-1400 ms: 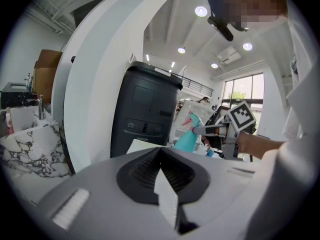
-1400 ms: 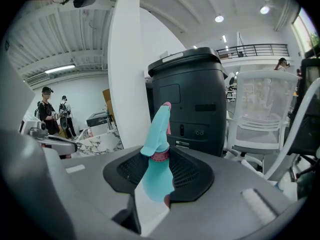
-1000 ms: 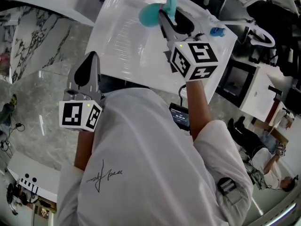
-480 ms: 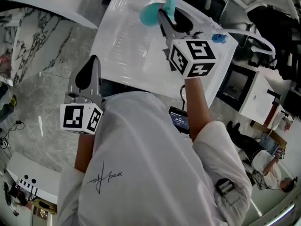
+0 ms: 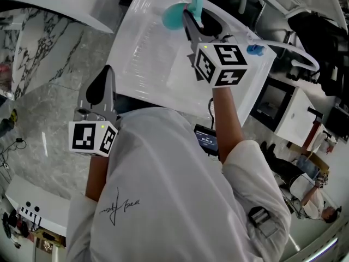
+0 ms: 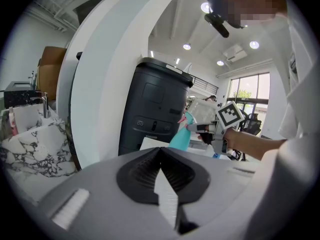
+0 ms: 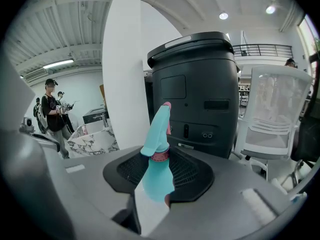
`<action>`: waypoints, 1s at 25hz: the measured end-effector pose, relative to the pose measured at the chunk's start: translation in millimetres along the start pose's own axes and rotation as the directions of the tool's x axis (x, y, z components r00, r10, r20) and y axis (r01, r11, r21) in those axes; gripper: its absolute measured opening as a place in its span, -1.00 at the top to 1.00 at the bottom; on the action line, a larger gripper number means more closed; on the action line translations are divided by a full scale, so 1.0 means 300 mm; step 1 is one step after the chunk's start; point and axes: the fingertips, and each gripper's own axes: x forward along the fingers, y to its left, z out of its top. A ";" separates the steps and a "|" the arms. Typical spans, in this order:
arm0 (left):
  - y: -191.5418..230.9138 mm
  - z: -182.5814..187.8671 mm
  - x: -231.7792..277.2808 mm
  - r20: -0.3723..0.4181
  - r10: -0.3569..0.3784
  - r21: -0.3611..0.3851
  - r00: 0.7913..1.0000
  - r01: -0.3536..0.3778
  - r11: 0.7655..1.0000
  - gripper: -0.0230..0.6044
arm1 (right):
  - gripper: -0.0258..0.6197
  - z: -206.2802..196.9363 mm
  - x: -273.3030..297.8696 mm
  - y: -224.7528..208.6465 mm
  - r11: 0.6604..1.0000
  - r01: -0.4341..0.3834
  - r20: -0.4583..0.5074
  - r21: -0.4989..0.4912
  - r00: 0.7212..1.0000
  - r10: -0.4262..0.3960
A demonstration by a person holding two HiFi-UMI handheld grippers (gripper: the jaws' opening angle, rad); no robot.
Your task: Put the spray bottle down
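The right hand-held gripper (image 5: 192,23) pinches a teal spray bottle (image 5: 174,16) just below its pink collar, above the far side of the white bench (image 5: 147,59). The bottle looks like light, stiff, smooth plastic that may slip, so the neck seems the safest place to grip. The left hand-held gripper (image 5: 102,89), at the near left, is pressed together and empty.

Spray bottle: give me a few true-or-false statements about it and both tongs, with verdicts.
1. The right tongs grip the spray bottle. True.
2. The left tongs hold a cloth. False: nothing is between them.
3. The spray bottle is red. False: it is teal with a pink collar.
4. In the head view, the bottle shows over the white table. True.
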 end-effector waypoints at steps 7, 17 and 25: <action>0.045 -0.001 0.021 -0.012 0.007 -0.009 1.000 -0.007 1.000 0.91 | 0.55 -0.003 0.065 -0.001 1.000 0.000 -0.015 -0.002 1.000 0.000; 0.078 -0.001 0.053 -0.025 0.015 -0.017 1.000 -0.015 1.000 0.91 | 0.55 -0.006 0.134 -0.019 1.000 -0.002 -0.030 0.002 1.000 0.002; 0.114 -0.012 0.067 -0.041 0.027 -0.030 0.999 -0.028 0.999 0.91 | 0.55 -0.008 0.190 -0.037 1.000 0.006 -0.038 0.008 0.999 -0.005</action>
